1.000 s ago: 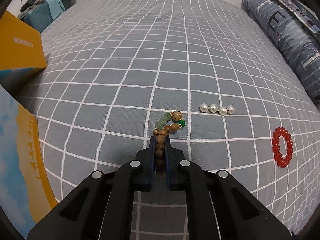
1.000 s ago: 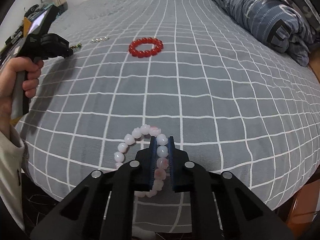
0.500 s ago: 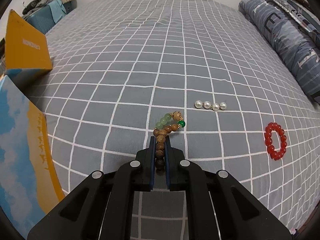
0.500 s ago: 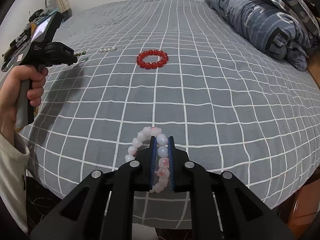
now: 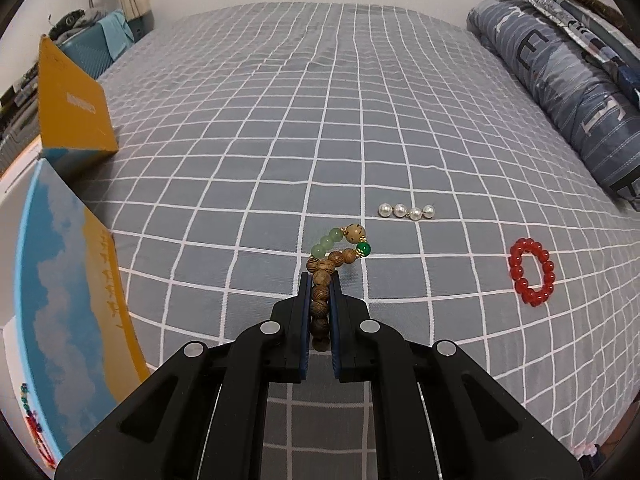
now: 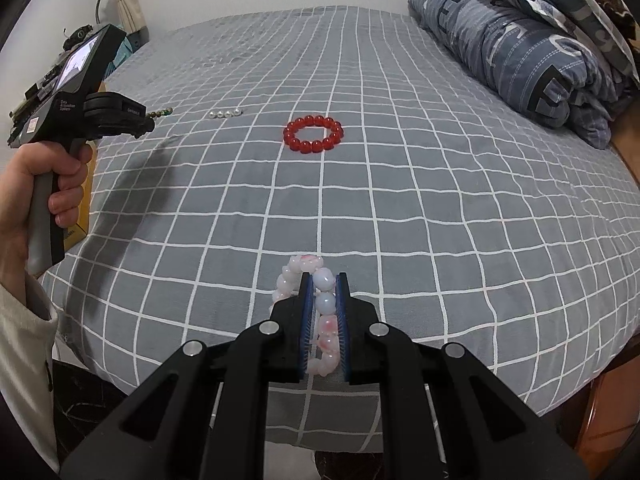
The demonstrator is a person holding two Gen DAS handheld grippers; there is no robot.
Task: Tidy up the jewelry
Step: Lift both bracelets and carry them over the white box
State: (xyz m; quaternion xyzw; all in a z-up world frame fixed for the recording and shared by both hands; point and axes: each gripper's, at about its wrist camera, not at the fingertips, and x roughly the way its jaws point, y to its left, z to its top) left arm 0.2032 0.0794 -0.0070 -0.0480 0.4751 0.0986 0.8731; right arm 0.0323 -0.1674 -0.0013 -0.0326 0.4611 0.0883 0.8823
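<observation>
I have both tools loaded at once. My left tool (image 5: pixel 320 280) is clenched on the wooden bead bracelet (image 5: pixel 334 258), whose green and speckled beads stick out past the tips above the bed (image 5: pixel 280 120), and my right tool (image 6: pixel 323 284) is clenched on the pale pink bracelet (image 6: pixel 316 312), which hangs between the pads near the bed's front edge. From the right wrist view I can see my left hand (image 6: pixel 36 200) gripping the other tool's handle with a few beads poking out of its tip. Judging by the scene, the job is roughly midway: two bracelets are picked up but neither is put away, and two pieces lie loose on the bed, the red bracelet (image 5: pixel 532 272) and the short row of pearls (image 5: pixel 406 211), well apart from each other. The open box (image 5: pixel 80 292) with the blue and yellow wall sits at the left of the bed, and I can make out some small coloured beads down in its corner, too small to identify, so something may already be stored there. Count: three bracelets, one wooden, one pink, one red; one pearl piece of four pearls; one open box with its yellow lid (image 5: pixel 72 108) standing behind it; and a folded quilt (image 6: pixel 520 52) at the right.
</observation>
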